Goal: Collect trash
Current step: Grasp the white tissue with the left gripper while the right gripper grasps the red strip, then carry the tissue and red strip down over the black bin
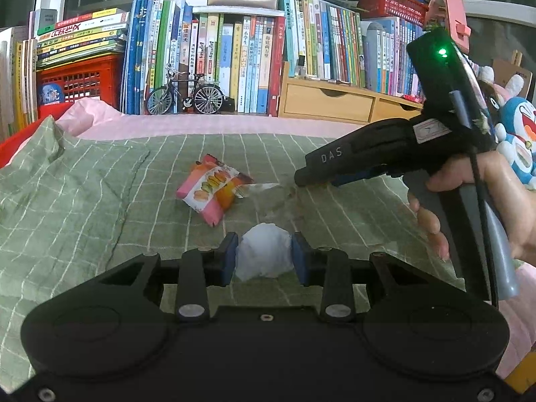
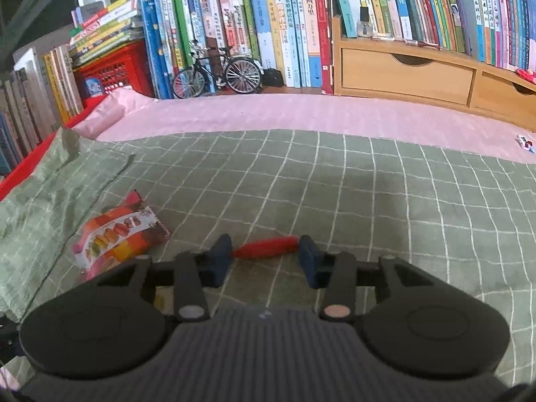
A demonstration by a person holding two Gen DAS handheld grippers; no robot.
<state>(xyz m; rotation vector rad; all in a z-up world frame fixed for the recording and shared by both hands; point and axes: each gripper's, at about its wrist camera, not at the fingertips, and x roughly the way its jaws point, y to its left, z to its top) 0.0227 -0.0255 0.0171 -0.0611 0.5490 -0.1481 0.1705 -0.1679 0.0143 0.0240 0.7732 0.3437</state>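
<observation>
Beside both loaded grippers, a snack packet (image 1: 214,187) lies on green cloth (image 1: 83,201).

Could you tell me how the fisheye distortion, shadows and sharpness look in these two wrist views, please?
Left wrist view: bookshelf bows at the edges, a green lamp glares on the right gripper, the tissue looks sharp. Right wrist view: the green cloth has curved grid lines and a soft dark shadow; the snack packet is slightly blurred.

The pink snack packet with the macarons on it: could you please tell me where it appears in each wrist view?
Left wrist view: snack packet lies mid-frame on the green checked cloth, just beyond the tool's tips.
Right wrist view: snack packet lies lower left, beside the tool's left finger.
Shared landmark: model bicycle before the books.
</observation>
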